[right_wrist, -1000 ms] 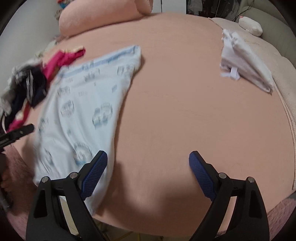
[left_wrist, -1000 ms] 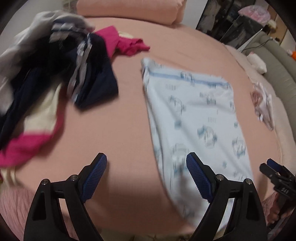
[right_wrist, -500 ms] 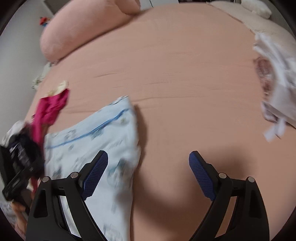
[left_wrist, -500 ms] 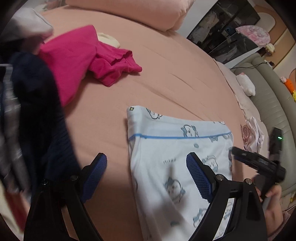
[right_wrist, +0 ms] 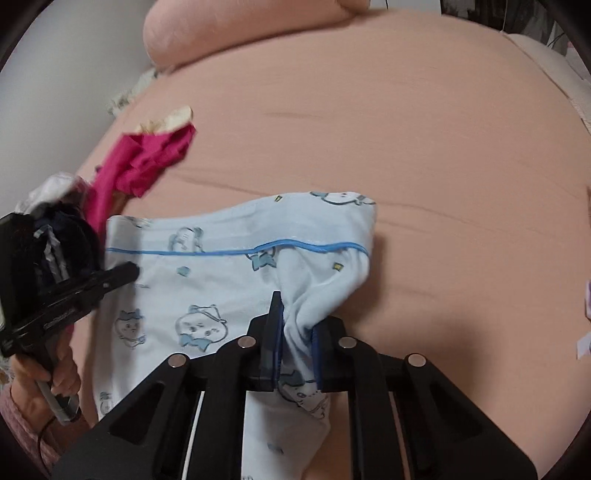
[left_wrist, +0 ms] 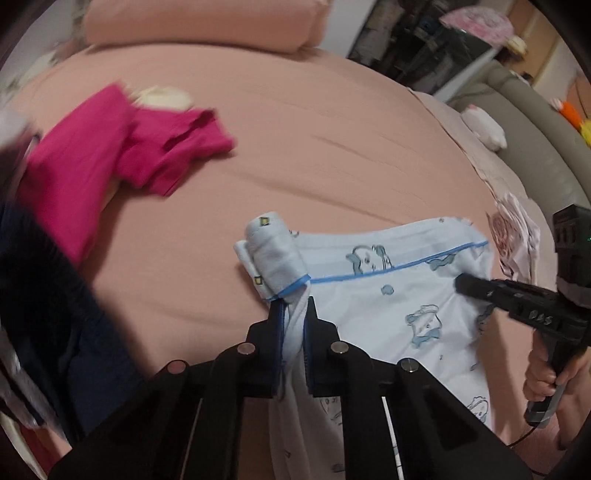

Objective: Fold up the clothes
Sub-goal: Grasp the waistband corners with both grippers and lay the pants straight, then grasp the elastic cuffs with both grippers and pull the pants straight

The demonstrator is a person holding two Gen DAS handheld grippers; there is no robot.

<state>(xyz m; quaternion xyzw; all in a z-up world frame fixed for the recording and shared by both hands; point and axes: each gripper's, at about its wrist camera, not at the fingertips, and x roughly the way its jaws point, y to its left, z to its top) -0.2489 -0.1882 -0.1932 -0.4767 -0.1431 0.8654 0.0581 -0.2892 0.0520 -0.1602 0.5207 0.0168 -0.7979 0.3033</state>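
A light blue garment (left_wrist: 388, 295) with cartoon prints and a blue trim line lies on the pink bed (left_wrist: 332, 147). My left gripper (left_wrist: 293, 306) is closing, and its pads pinch the garment's far left corner, which bunches up above them. My right gripper (right_wrist: 295, 314) is closing too, with the far right corner of the same garment (right_wrist: 207, 280) gathered between its pads. Each view shows the other gripper at the opposite corner: the right gripper (left_wrist: 461, 284) and the left gripper (right_wrist: 129, 271).
A magenta garment (left_wrist: 129, 155) lies to the far left, beside a dark pile of clothes (left_wrist: 44, 295). A pink pillow (left_wrist: 203, 22) sits at the head of the bed. A folded white and pink piece (left_wrist: 517, 229) lies at the right edge, near a grey sofa (left_wrist: 535, 122).
Both grippers moved forward over the blue garment to its far edge. Their jaws went from wide open to shut on its two far corners, which now bunch up.
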